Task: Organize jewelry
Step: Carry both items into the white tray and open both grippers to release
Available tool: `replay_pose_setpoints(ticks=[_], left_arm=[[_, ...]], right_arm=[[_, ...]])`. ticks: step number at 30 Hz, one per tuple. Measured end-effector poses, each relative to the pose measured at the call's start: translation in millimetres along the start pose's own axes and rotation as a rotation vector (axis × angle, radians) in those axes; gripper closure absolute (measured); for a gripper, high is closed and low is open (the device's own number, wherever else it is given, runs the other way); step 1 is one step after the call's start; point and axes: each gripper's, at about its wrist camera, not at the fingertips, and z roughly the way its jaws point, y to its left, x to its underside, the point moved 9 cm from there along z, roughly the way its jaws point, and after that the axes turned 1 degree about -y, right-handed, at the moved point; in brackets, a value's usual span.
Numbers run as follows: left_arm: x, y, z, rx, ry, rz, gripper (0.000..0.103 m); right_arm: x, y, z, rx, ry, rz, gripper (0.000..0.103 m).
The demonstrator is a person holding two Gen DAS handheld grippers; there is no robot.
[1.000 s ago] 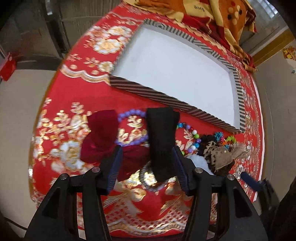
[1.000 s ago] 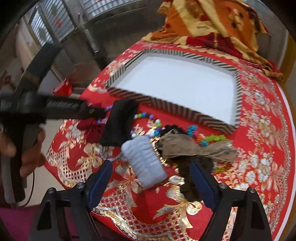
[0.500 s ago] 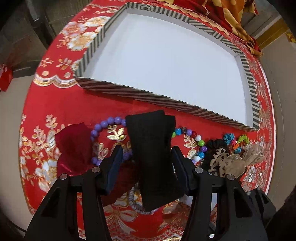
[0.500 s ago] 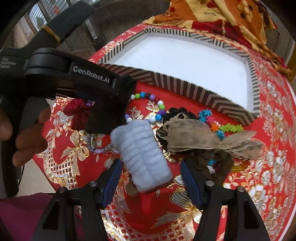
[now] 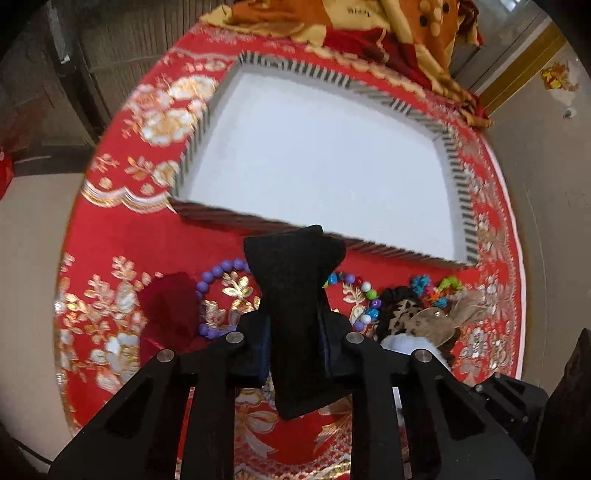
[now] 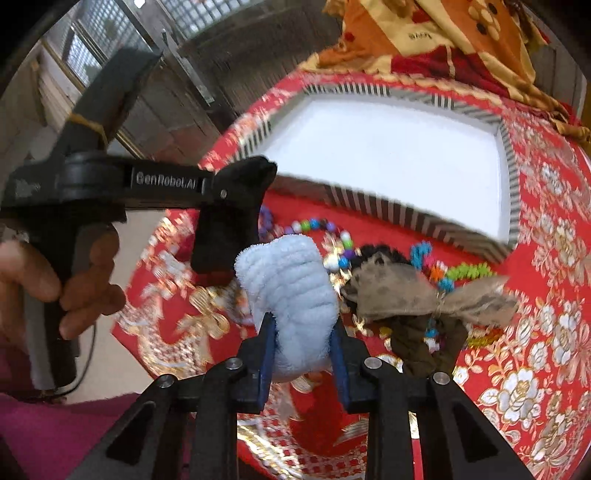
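Note:
My left gripper (image 5: 294,334) is shut on a black fabric bow (image 5: 293,291) and holds it above the red cloth, just in front of the striped-rim white tray (image 5: 458,206). My right gripper (image 6: 303,345) is shut on a pale blue fluffy bow (image 6: 291,291), lifted off the cloth. The left gripper (image 6: 236,199) with the black bow (image 6: 229,225) shows at left in the right wrist view. A purple bead bracelet (image 5: 210,280), a multicolour bead bracelet (image 6: 332,236) and a brown bow (image 6: 402,291) lie on the cloth.
A dark red bow (image 5: 170,306) lies left of the purple bracelet. Coloured scrunchies (image 6: 454,269) and a black scrunchie (image 5: 395,299) lie near the tray's front rim (image 6: 388,206). An orange blanket (image 5: 388,33) is heaped behind the tray. The round table's edge (image 5: 70,258) drops off at left.
Both grippers closed on their bows. The left lifted the black bow and moved toward the tray; the right gripper shut on the blue bow and raised it.

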Motion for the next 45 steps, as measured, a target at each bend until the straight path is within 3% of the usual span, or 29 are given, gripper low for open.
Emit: replay_pose_setpoints(ticks=[5,9,18,30,33,35,42,45], left_arm=[[-17.8,11.8,-22.7,-0.024,-0.051,-0.008,0.084],[-40.1,19.2,-26.7,-0.044,-0.076,-0.013,0.084],[-95.1,30.9,0.0,-0.112,-0.086,0.031,0.084],[-112.6,39.8,61.0,-0.138,0.011,0.079,0.084],[-112.3,42.4,67.7,-0.14,0.023,0.077,0.083],[-111.9,42.6,69.3,-0.134,0.029,0.072,0.076],[-110.8,44.5,56.5,-0.112,0.01,0.031,0.051],[-108.5,42.1,44.3,-0.108,-0.009,0.03,0.048]], right_arm=[[-31.1,-7.3,-17.5,-0.015,-0.053,0.047,0.077],[-64.8,-12.4,-13.2,0.036,-0.087,0.058,0.077],[-121.4,-33.4,50.4,0.106,-0.055,0.186,0.076],[-129.1,-52.2,110.4,0.146,0.022,0.339,0.076],[-126.3,-52.1,113.1,0.136,0.035,0.348,0.067],[-124.5,-51.1,111.6,0.127,0.036,0.347,0.061],[-120.1,-47.0,81.8,0.141,-0.007,0.317,0.059],[-117.8,-45.4,66.5,0.151,-0.026,0.304,0.058]])
